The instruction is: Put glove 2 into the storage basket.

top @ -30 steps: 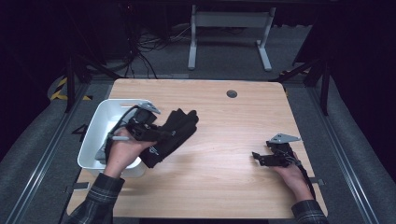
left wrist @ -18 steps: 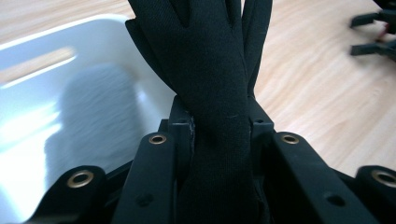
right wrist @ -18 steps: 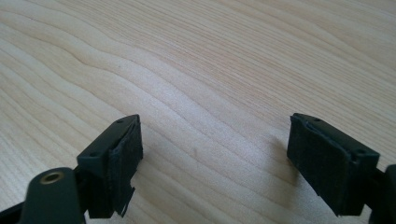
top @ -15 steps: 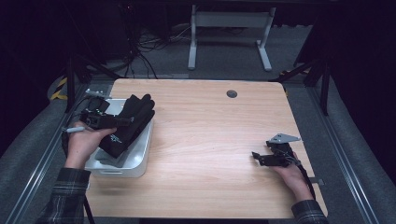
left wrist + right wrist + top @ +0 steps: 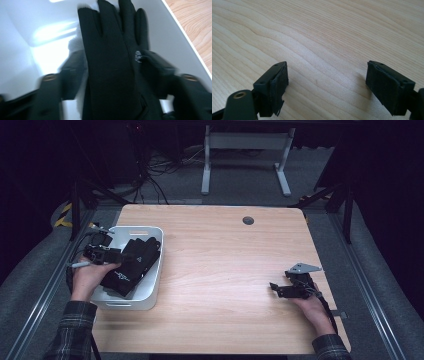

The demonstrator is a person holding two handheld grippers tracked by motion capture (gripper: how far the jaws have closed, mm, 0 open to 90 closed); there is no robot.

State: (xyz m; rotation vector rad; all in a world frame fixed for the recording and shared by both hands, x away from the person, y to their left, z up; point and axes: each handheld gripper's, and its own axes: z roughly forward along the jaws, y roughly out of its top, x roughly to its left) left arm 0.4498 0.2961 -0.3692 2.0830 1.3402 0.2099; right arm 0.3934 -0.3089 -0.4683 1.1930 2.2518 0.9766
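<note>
Left gripper [image 5: 107, 255], held over the white bin [image 5: 150, 292] at the table's [image 5: 225, 270] left edge, pinches black gloves [image 5: 112, 62] between its jaws; the gloves hang into the bin. Right gripper [image 5: 327, 82] rests near the table's right edge, jaws spread over bare wood.

The tabletop [image 5: 225, 255] was pale wood with a fine wavy grain and a matt finish. The white bin [image 5: 150, 290] looked like smooth, glossy plastic. The black glove [image 5: 112, 65] was soft matt cloth. The right hand-held gripper [image 5: 327, 87] had matt black plastic jaws faced with rough pads.
</note>
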